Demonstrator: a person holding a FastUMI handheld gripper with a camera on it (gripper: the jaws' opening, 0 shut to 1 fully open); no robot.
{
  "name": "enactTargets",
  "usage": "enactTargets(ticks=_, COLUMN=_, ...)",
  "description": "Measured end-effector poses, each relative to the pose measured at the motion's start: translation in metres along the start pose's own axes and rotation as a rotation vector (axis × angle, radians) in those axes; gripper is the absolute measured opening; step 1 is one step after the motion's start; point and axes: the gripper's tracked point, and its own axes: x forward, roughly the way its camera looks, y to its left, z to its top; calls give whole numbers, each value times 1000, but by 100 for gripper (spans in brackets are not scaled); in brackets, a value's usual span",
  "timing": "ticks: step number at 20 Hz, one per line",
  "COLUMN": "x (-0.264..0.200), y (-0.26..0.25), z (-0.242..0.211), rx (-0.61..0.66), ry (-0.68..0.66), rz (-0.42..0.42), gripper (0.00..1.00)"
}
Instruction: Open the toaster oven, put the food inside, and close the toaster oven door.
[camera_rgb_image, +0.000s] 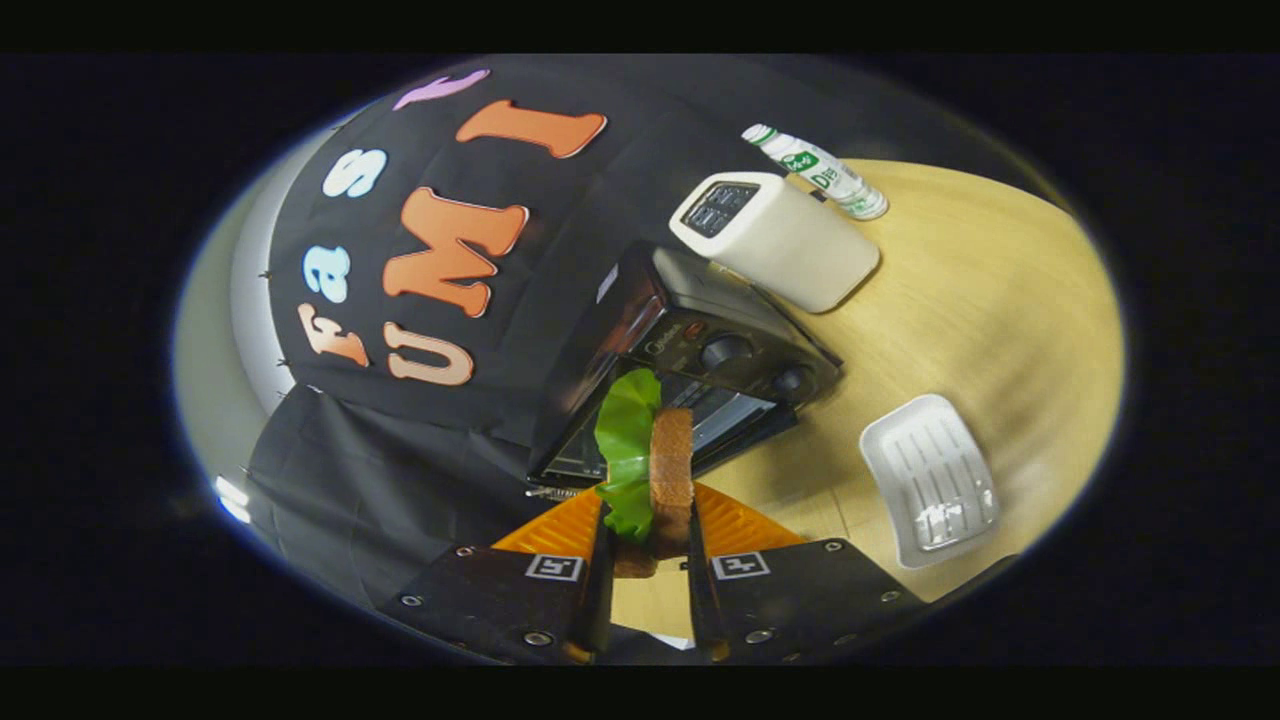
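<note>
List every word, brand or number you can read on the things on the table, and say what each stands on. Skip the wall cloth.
None reads clearly.
Toaster oven: pale mark on the control panel, too blurred to read.
Bottle: green print on the label, too small to read.
Hand-held gripper, shut on the sandwich: two square coded tags, no words.
White box and white tray: no text seen.

**Items on the table outside the task**

A white slot toaster (775, 240) stands on the wooden table (1000, 300). A white bottle with green print (815, 170) lies on its side just beside it. A white ridged tray (930, 480) rests well apart from both, nearer the camera.
</note>
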Motion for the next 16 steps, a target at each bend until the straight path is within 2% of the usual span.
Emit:
enactTargets(ticks=7, x=67, y=16, z=-19, rx=49, ry=-20, rz=-9, gripper=33)
enactTargets(ticks=11, x=98, y=32, z=-18, rx=108, ry=-78, rz=41, gripper=32)
enactTargets(ticks=16, x=137, y=28, z=-12, rx=175, ry=-146, rz=37, gripper=32)
